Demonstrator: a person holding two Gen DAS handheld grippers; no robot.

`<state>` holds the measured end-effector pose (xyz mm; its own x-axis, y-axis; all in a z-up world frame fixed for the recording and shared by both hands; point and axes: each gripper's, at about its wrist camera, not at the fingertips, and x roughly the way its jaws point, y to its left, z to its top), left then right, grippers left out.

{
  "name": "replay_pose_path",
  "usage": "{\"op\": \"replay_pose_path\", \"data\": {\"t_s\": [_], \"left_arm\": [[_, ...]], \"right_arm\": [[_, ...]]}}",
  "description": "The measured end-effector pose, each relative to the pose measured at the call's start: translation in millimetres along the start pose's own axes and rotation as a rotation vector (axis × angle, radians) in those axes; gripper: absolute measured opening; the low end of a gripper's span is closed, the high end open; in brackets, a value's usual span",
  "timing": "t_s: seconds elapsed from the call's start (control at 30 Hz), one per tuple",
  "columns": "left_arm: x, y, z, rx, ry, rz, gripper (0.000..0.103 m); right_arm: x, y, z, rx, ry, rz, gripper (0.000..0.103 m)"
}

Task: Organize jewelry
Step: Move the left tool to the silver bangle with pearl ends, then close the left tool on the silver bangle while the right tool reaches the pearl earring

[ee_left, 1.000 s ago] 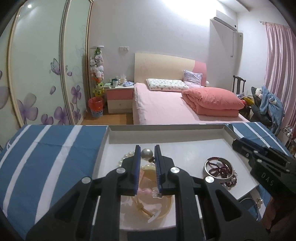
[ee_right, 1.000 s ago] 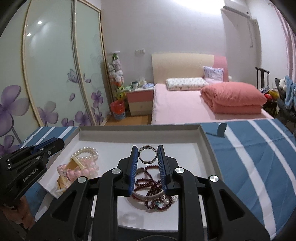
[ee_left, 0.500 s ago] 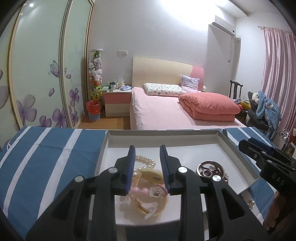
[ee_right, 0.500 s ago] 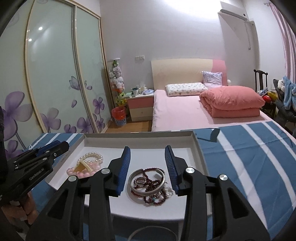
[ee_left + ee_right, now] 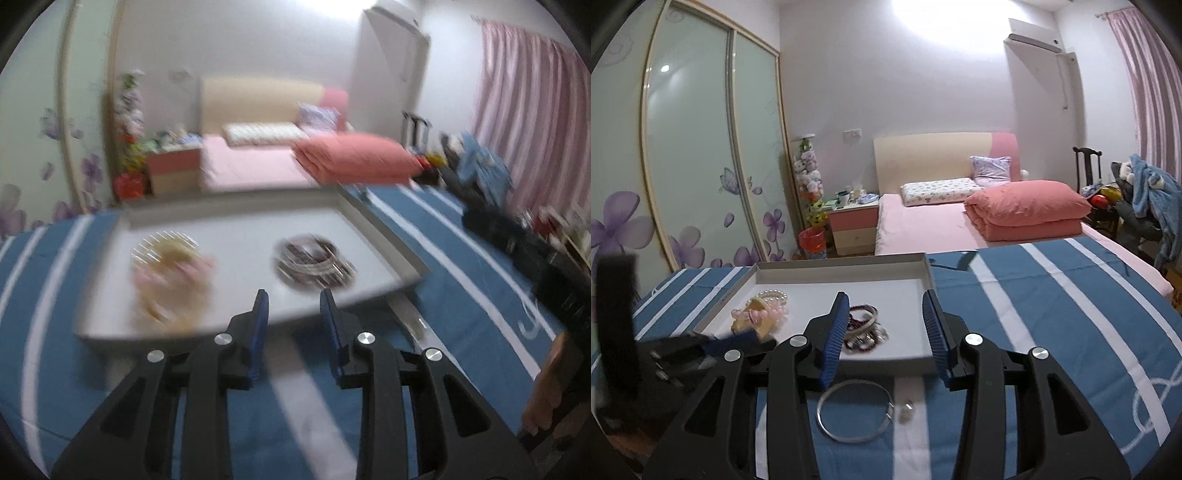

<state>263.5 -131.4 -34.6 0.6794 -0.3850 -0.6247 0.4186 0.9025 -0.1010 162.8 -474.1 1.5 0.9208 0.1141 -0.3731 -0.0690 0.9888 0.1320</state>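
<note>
A thin silver hoop necklace with a small pendant (image 5: 855,411) is seen lying flat on the blue-and-white striped cloth (image 5: 1052,314), just outside the near edge of the shallow white cardboard tray (image 5: 925,363). It is placed directly below the right gripper (image 5: 884,332), whose blue-padded jaws are spread wide with nothing between them. The hoop is centred a little left of the gap between the jaws, and its pendant is trailed off to the right.

Inside the tray two heaps are already gathered: a pile of pearl and pink bead bracelets with a yellow clip (image 5: 761,312) at the left, and a tangle of dark red bead strands and silver bangles (image 5: 866,326) nearer the middle.

The left gripper (image 5: 293,306) is also held apart and empty; its view is heavily blurred (the heaps are still recognisable), and only a faint glint by the tray's corner can be made out there, too smeared to name.

The hoop is judged to be the remaining loose piece, and the right gripper is clearly the nearer one. A short drop downward and slightly back would be called for, with one jaw passed inside the ring so that the thin wire is pinched rather than pushed along the cloth.
</note>
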Motion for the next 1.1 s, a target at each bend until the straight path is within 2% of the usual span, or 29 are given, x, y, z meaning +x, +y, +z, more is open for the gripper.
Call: {"op": "replay_pose_path", "data": {"t_s": [0.07,0.23,0.3,0.37,0.43,0.53,0.7,0.93,1.1], "left_arm": [[10.6,-14.0,-8.2,0.024,0.056,-0.03,0.024],[30.7,-35.0,-21.0,0.052,0.152,-0.063,0.024],[32.2,-37.4,-21.8,0.055,0.156,-0.065,0.03],[32.3,-40.9,-20.7,0.06,0.144,-0.06,0.049],[33.3,-45.0,-20.6,0.067,0.14,-0.066,0.052],[39.7,-53.8,-18.9,0.086,0.151,-0.067,0.063],[56.0,-65.3,-16.5,0.103,0.206,-0.061,0.071],[69.7,-79.3,-16.6,0.158,0.247,0.019,0.072],[67.3,-76.9,-14.6,0.149,0.242,0.031,0.068]], "right_arm": [[-4.2,-6.4,-1.8,0.012,0.0,-0.01,0.044],[-10.6,-17.8,-8.1,0.042,0.005,-0.024,0.044],[-12.0,-22.3,-10.5,0.047,0.006,-0.026,0.044],[-11.8,-24.8,-13.5,0.052,0.009,-0.025,0.044],[-10.7,-26.3,-15.2,0.056,0.012,-0.023,0.044],[-11.8,-25.6,-18.5,0.058,0.015,-0.019,0.044],[-15.2,-25.9,-20.7,0.06,0.011,-0.02,0.044],[-16.6,-28.4,-19.9,0.065,0.008,-0.019,0.044],[-17.1,-29.0,-20.5,0.067,0.01,-0.015,0.044]]}}
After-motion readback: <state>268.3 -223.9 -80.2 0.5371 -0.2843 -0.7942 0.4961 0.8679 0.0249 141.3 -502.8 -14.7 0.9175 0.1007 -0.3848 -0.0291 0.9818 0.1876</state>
